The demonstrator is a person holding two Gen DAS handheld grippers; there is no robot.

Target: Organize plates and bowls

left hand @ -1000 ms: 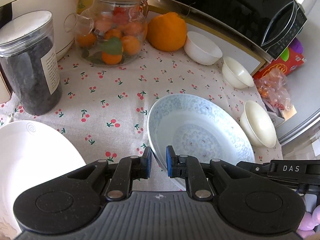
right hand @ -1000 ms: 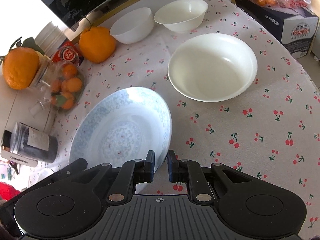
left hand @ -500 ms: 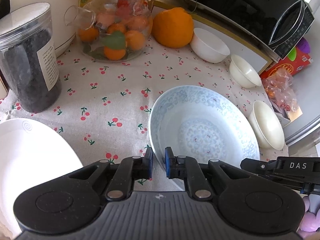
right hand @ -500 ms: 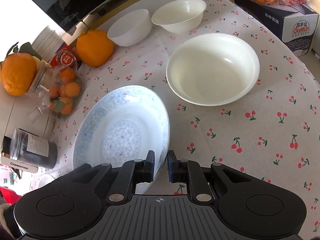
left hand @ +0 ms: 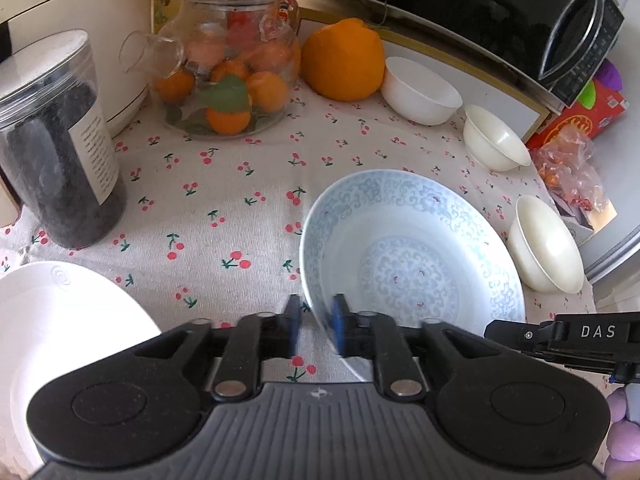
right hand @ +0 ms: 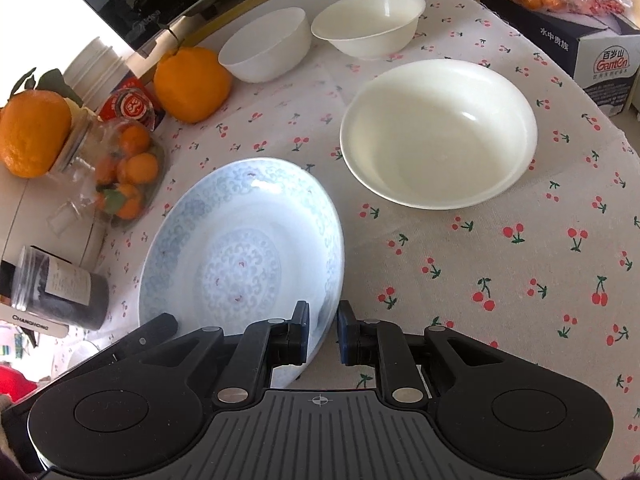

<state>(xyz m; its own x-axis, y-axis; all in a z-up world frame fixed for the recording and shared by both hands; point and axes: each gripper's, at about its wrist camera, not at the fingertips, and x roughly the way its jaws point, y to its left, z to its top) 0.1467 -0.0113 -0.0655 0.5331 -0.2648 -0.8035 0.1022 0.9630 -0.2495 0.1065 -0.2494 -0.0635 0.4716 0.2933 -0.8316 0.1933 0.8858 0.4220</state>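
A blue-patterned plate (left hand: 408,260) (right hand: 240,256) lies on the cherry-print cloth between both grippers. My left gripper (left hand: 316,322) straddles its near left rim. Its jaws are opening, and cloth shows between the outer pad and the rim. My right gripper (right hand: 322,330) straddles the plate's near right rim. Its jaws are opening too, with a sliver of cloth between the rim and the outer pad. A wide cream bowl (right hand: 438,136) (left hand: 548,244) sits to the plate's right. Two small white bowls (right hand: 266,44) (right hand: 368,24) stand at the back. A plain white plate (left hand: 60,320) lies at the near left.
A glass jar of small oranges (left hand: 228,80), a large orange (left hand: 340,64) and a dark-filled canister (left hand: 56,152) stand at the back left. A black microwave (left hand: 480,12) runs along the back. A cardboard box (right hand: 592,52) and a bag of snacks (left hand: 572,172) sit at the right edge.
Both pairs of jaws have spread a little on the blue plate's rim, the left pair more than the right. Neither the plate nor the bowls have shifted on the cloth.
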